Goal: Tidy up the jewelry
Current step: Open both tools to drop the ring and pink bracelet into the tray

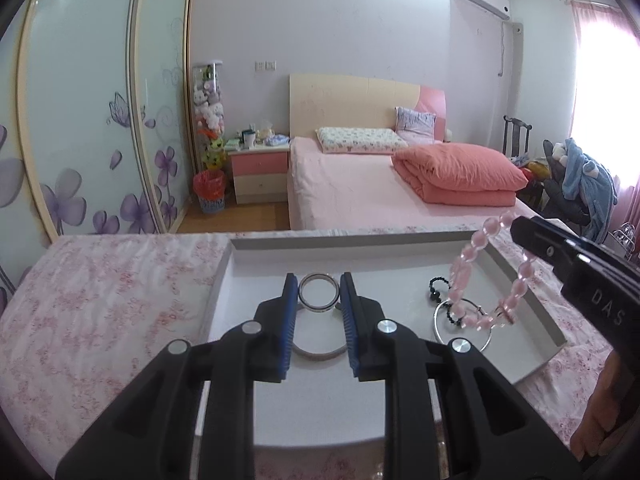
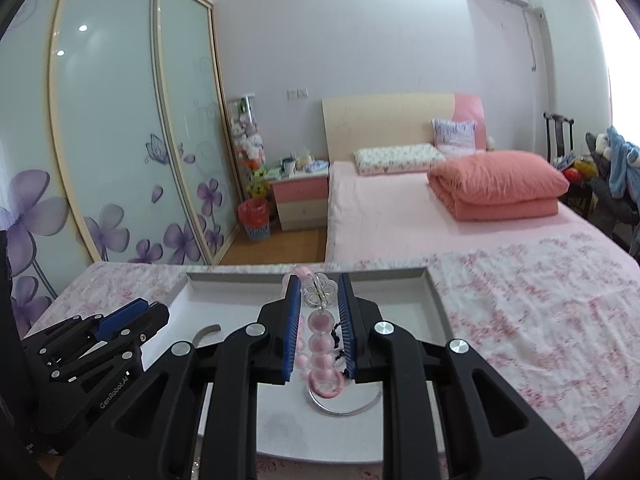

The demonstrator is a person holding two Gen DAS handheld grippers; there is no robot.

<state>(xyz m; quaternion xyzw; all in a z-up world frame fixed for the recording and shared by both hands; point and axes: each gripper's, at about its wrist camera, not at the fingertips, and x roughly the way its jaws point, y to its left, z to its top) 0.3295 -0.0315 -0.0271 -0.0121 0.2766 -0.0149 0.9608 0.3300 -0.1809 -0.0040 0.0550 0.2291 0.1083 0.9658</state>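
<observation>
Fingers of left gripper [image 1: 319,294] stand narrowly apart, pinching a silver ring [image 1: 319,293] above the tray [image 1: 256,246]. Right gripper [image 2: 319,294], equally narrow, clamps a pink bracelet [image 2: 319,346] hanging over the tray.

**Camera placement: two wrist-mounted fisheye views**

Left wrist view: mounted behind the left gripper [image 1: 318,284], angled forward and down, close over the grey tray [image 1: 360,242]. Right wrist view: likewise behind the right gripper [image 2: 318,284], slightly rightward of the first. Shared by both: tray, floral cloth [image 1: 100,292], bed [image 1: 360,196], wardrobe doors [image 1: 100,100]. Each gripper visible in the other view.
</observation>
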